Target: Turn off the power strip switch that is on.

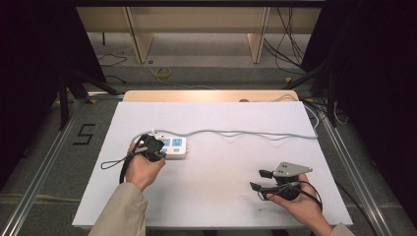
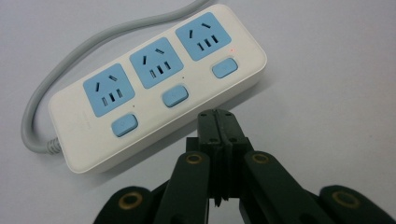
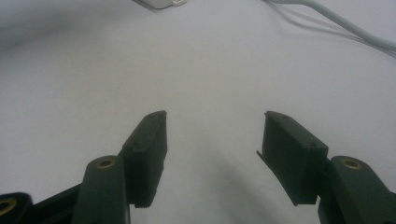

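Nearest, at the lower right of the high view, the right gripper (image 1: 259,179) rests on the white surface (image 1: 221,196) with its jaws spread and empty, well apart from the work. Farther up at centre left, the left gripper (image 2: 217,122) is clenched on nothing, its tip just beside the long edge of the white plastic power strip with three blue sockets and three blue switches (image 2: 154,86). All three sockets stand empty, the grey cord (image 1: 246,132) trailing to the upper right, so I judge a switch press imminent, not done.

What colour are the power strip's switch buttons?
Light blue, like the sockets; the buttons on the white strip show best in the left gripper view.
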Tool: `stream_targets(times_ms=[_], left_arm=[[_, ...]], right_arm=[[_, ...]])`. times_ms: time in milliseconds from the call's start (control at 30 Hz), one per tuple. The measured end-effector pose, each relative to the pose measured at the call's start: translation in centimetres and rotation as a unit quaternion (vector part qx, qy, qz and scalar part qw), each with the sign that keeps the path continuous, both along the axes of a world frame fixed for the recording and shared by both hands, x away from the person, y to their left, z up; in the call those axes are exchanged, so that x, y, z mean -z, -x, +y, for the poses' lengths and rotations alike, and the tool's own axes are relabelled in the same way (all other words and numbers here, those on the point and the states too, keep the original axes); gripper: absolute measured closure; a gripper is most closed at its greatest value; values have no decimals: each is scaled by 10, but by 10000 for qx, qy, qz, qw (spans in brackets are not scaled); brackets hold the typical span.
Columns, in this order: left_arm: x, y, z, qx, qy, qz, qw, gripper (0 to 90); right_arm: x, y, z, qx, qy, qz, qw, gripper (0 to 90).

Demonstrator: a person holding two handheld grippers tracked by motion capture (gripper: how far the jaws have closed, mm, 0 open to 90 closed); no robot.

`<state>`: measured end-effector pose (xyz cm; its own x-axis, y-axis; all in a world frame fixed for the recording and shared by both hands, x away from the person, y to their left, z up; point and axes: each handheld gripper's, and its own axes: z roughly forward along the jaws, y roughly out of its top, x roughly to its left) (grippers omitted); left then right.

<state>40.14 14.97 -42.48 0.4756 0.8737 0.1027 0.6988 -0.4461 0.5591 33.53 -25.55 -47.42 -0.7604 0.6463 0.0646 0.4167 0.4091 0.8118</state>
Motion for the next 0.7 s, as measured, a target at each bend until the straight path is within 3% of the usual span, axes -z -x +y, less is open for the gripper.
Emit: stream_targets(times_ms=[700], left_arm=[[-3,-11,-2,26,-109,29,9999,900]], right_arm=[[0,0,0,-5,9,-14,10000,412]])
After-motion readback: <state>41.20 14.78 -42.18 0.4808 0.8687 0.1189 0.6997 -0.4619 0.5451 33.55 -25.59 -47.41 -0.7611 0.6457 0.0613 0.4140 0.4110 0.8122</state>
